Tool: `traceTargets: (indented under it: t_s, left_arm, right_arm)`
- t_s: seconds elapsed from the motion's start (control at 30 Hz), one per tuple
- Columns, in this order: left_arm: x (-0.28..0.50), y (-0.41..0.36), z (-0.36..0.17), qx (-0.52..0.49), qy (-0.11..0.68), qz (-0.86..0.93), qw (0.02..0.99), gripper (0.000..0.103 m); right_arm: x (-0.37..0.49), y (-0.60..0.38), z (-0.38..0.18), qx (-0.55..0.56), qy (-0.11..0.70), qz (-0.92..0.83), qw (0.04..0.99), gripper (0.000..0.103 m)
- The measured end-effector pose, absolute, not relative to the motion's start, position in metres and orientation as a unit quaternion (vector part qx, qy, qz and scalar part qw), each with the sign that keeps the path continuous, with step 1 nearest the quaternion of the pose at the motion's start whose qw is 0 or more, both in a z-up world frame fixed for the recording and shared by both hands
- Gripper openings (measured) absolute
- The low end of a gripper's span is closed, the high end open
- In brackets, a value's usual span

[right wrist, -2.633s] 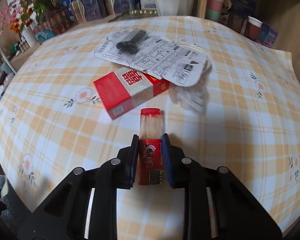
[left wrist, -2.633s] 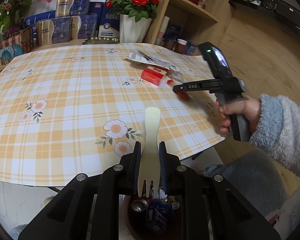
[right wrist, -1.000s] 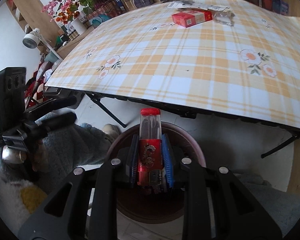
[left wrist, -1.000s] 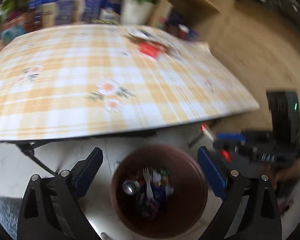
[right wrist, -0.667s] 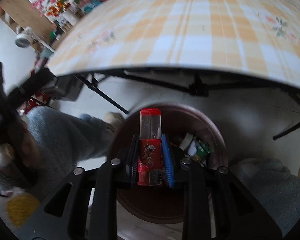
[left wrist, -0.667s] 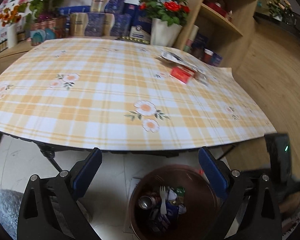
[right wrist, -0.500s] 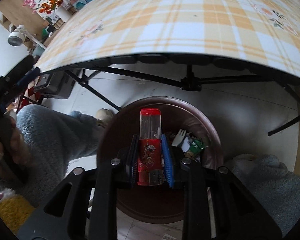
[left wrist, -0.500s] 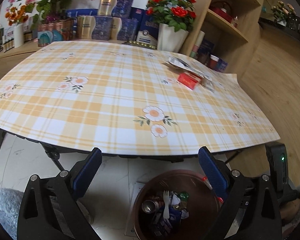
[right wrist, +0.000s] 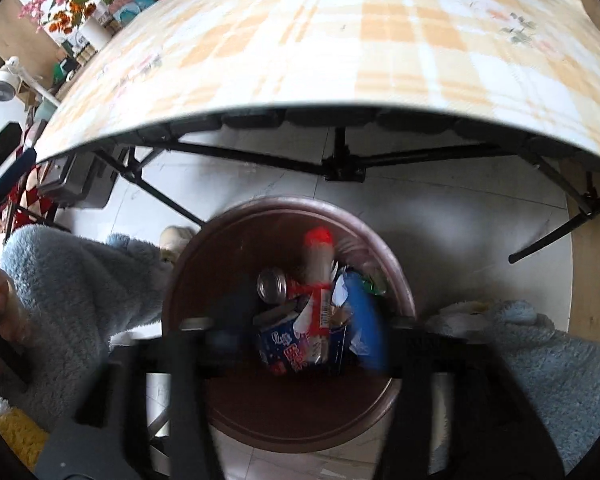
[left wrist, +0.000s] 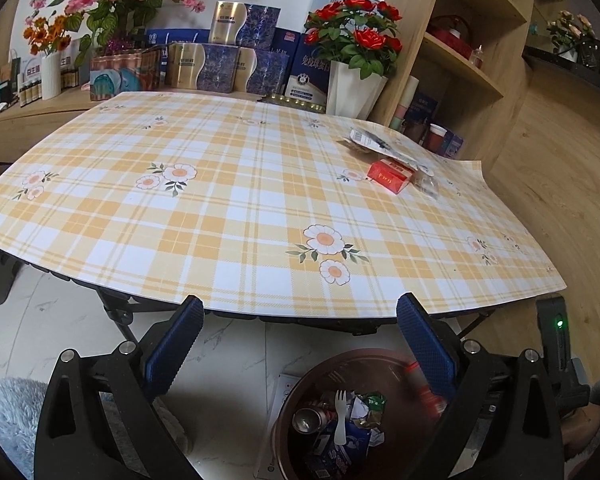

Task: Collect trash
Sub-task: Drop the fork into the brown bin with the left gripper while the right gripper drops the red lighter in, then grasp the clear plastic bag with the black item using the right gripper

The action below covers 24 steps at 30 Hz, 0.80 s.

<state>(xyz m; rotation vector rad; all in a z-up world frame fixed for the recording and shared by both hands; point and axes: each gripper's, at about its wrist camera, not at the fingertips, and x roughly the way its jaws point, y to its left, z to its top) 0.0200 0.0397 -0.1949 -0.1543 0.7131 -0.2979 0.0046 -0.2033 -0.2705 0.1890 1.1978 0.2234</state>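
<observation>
Both your grippers gape above the brown bin (right wrist: pixel 188 280): left gripper (left wrist: pixel 296 336) wide and empty, right gripper (right wrist: pixel 296 332) opening, red lighter (right wrist: pixel 320 280) free between its jaws.

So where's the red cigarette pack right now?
In the left wrist view the red cigarette pack lies on the far right part of the checked tablecloth, just in front of the printed plastic package and beside a clear crumpled wrapper.

Shiny metal can (right wrist: pixel 271 286); fluffy sleeve (right wrist: pixel 80 280)

My left hand-held gripper (left wrist: pixel 296 340): black frame, silver screws, blue ribbed pads (left wrist: pixel 424 344). Sleeves (right wrist: pixel 80 280): fluffy pale-blue fleece.
</observation>
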Motion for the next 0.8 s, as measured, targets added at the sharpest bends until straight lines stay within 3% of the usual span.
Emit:
traceTargets:
  t_s: [0.07,0.17,0.23,0.8]
  left_arm:
    - [0.019,0.038,-0.194,-0.071,0.345,-0.147,0.924,0.095]
    - [0.019,0.036,-0.195,-0.066,0.346,-0.147,0.924,0.095]
    - [0.019,0.035,-0.195,-0.065,0.347,-0.147,0.924,0.095]
    - [0.021,0.034,-0.199,-0.059,0.35,-0.145,0.924,0.095]
  right_arm:
    - [0.003,-0.205,-0.264,0.086,0.55,0.101,0.824,0.073]
    - [-0.001,-0.206,-0.256,0.082,0.533,0.094,0.837,0.091]
    - [-0.003,-0.209,-0.248,0.082,0.517,0.09,0.847,0.096]
    - [-0.007,-0.238,-0.221,0.122,0.436,0.047,0.89,0.097]
